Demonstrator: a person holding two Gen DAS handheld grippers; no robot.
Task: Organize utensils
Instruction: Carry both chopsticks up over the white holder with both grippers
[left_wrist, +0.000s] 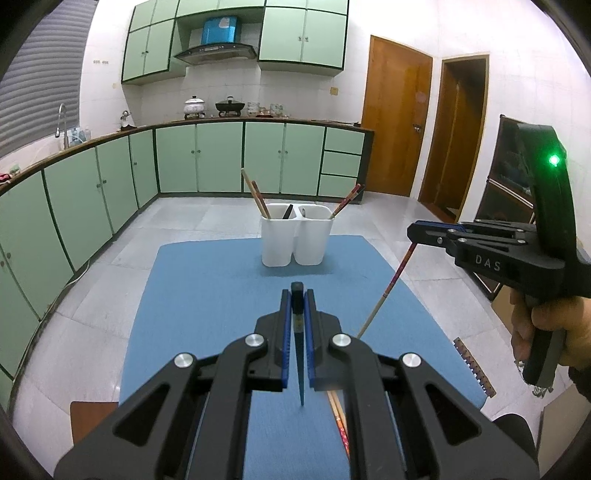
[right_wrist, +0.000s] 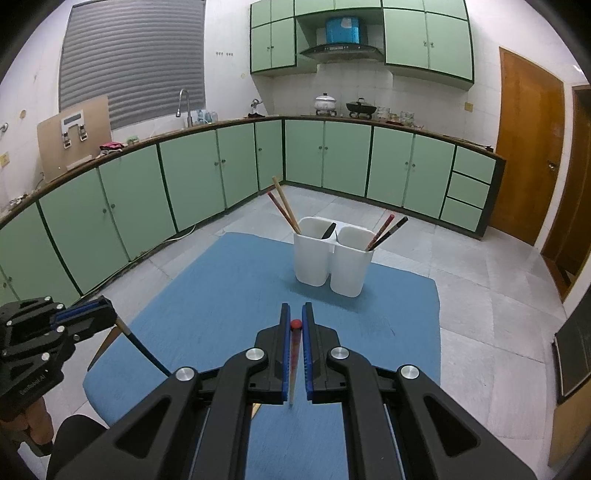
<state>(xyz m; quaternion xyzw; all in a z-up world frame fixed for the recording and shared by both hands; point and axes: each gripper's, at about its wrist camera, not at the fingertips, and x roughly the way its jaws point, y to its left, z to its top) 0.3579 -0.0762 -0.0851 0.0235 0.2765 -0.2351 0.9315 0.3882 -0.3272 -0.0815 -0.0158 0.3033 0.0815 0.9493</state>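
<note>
A white two-compartment utensil holder (left_wrist: 297, 236) (right_wrist: 330, 256) stands at the far end of the blue mat (left_wrist: 207, 295) (right_wrist: 221, 295). Chopsticks lean out of both compartments. My left gripper (left_wrist: 297, 295) is shut on a dark blue chopstick (left_wrist: 298, 354), held above the mat; it also shows in the right wrist view (right_wrist: 144, 350). My right gripper (right_wrist: 296, 314) is shut on a red-tipped chopstick (right_wrist: 294, 354), which shows hanging from it in the left wrist view (left_wrist: 388, 291). Two more chopsticks (left_wrist: 340, 424) lie on the mat under my left gripper.
Green kitchen cabinets (right_wrist: 184, 177) run along the left and far walls. Wooden doors (left_wrist: 399, 129) stand at the right. A wooden ruler-like strip (left_wrist: 474, 365) lies at the mat's right edge. A brown board (left_wrist: 88, 417) sits by the mat's near left corner.
</note>
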